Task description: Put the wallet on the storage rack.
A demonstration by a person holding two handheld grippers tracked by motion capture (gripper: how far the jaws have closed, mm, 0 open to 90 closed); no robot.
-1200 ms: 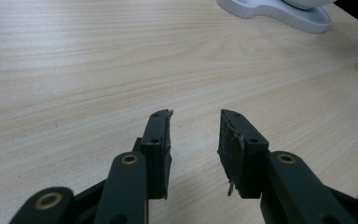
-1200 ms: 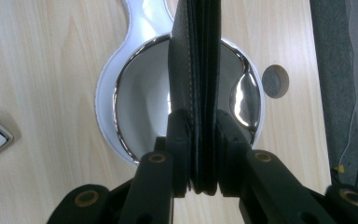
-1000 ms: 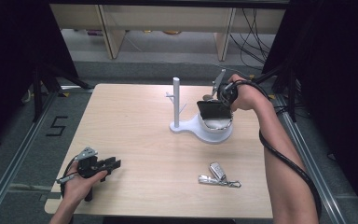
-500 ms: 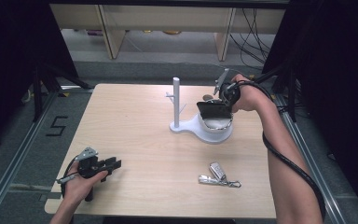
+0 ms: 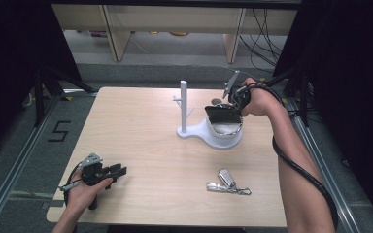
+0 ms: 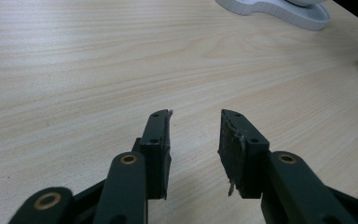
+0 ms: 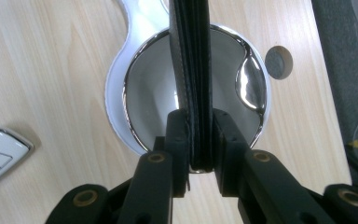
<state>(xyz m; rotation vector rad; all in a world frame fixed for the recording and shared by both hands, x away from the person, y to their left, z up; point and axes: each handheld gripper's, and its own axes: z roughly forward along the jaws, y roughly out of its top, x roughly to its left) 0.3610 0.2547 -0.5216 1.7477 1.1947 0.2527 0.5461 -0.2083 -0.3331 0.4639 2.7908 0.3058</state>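
Right hand-held gripper [image 7: 199, 140]: pinching a flat black wallet [image 7: 191, 70] by one edge, jaws pressed against both its faces, held over the dish.
Wallet position: in the high view the wallet [image 5: 222, 115] hangs just above the shiny round dish [image 5: 226, 130] of the white stand [image 5: 194, 132]; I cannot tell whether its lower edge touches the bowl.
Left hand-held gripper [image 6: 196, 140]: jaws spread with nothing between them, resting low over the bare tabletop [image 6: 84, 60], well apart from the stand; in the high view it sits near the front left corner [image 5: 108, 173].
Risk, grip: the hold is only on a narrow strip at the wallet's edge, so I'd judge it could swing or slip out if the wrist tilts.
Risk, dish: the wallet looks about as wide as the bowl; let go off-centre, it might perch on the rim and tip onto the tabletop.
Risk, stand: the upright post [image 5: 183, 104] is close by; a nudge from the gripper or its cable could shove the stand.
Risk, key: the car key [image 5: 226, 178] lies loose near the front, probably clear of trouble unless the forearm drags across it.
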